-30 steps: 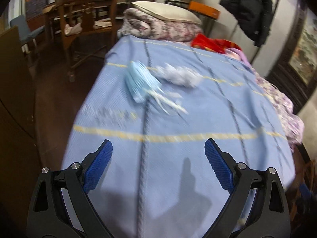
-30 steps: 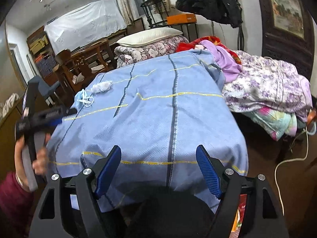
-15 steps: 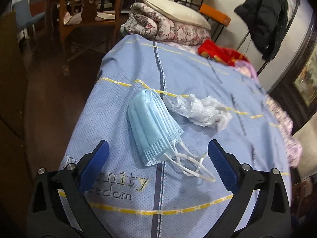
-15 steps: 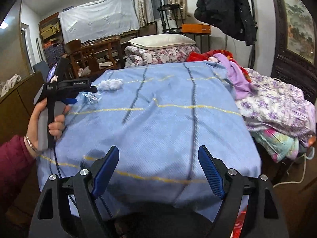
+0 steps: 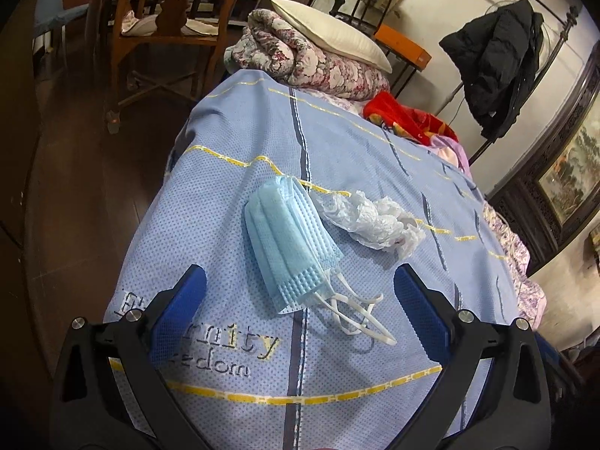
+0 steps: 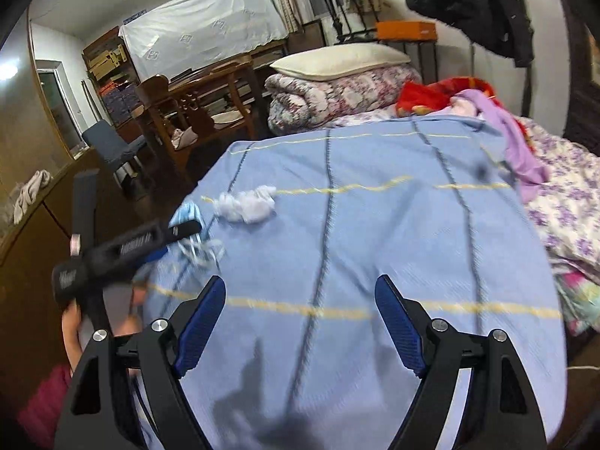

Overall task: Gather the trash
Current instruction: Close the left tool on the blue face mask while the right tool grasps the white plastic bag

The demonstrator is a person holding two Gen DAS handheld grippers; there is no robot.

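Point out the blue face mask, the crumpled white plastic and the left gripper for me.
blue face mask [image 5: 290,240]: left wrist view, middle of its pleated body.
crumpled white plastic [image 5: 369,219]: left wrist view, centre of the wad.
left gripper [image 5: 296,296]: left wrist view, midway between its open fingertips.

Pillow [image 5: 330,33] atop folded floral quilt [image 5: 300,60]

pale blue mask [image 5: 290,240], white crumpled plastic [image 5: 369,219], blue yellow-striped bedspread [image 5: 232,195]

Left tongs [image 5: 298,288] spread wide, empty; right tongs [image 6: 300,322] spread wide, empty, held behind left
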